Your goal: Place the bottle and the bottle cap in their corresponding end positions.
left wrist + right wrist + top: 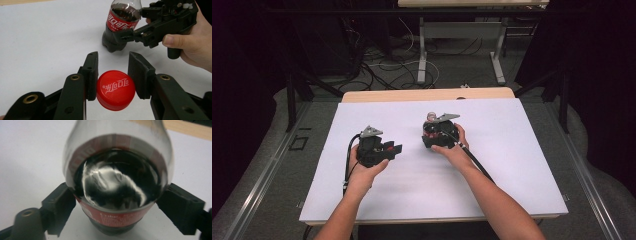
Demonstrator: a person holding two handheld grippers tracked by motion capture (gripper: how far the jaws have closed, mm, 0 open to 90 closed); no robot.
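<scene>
A small cola bottle (pixel 120 23) with a red label and dark drink stands uncapped on the white table cover (pixel 502 165). My right gripper (pixel 125 35) is shut on its lower body. In the right gripper view the bottle (pixel 117 182) sits squeezed between both black pads (pixel 58 203). In the high view the bottle neck (pixel 431 117) pokes up behind the right gripper (pixel 433 131). My left gripper (pixel 113 65) is shut on the red cap (pixel 115 90), logo side up. That cap is a short way from the bottle. The left gripper (pixel 395 148) points right toward the bottle.
The white cover leaves a strip of wooden table edge (pixel 427 94) bare at the far side. Beyond it are table legs (pixel 422 60) and loose cables (pixel 387 70) on the floor. A hand (pixel 192 42) holds the right gripper's handle.
</scene>
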